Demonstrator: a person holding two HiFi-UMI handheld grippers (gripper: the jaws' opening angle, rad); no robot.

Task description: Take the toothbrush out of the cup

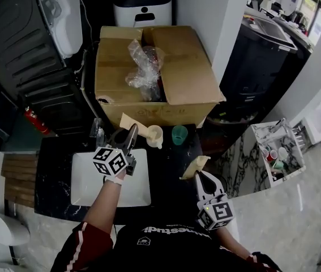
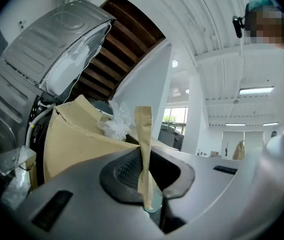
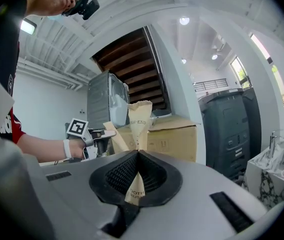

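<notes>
My left gripper is shut on a tan paper-wrapped toothbrush, held just left of a cream cup on the dark counter. In the left gripper view the paper strip stands up between the jaws, with a pale green bit at its lower end. The right gripper sits nearer me on the right, shut on a second tan toothbrush wrapper. The right gripper view shows that printed wrapper pinched between the pads, and the left gripper off to the left. A green cup stands right of the cream one.
A large open cardboard box holding a crumpled plastic bag stands behind the cups. A white basin is set into the black marbled counter at the left. A white wire rack sits on the floor at the right.
</notes>
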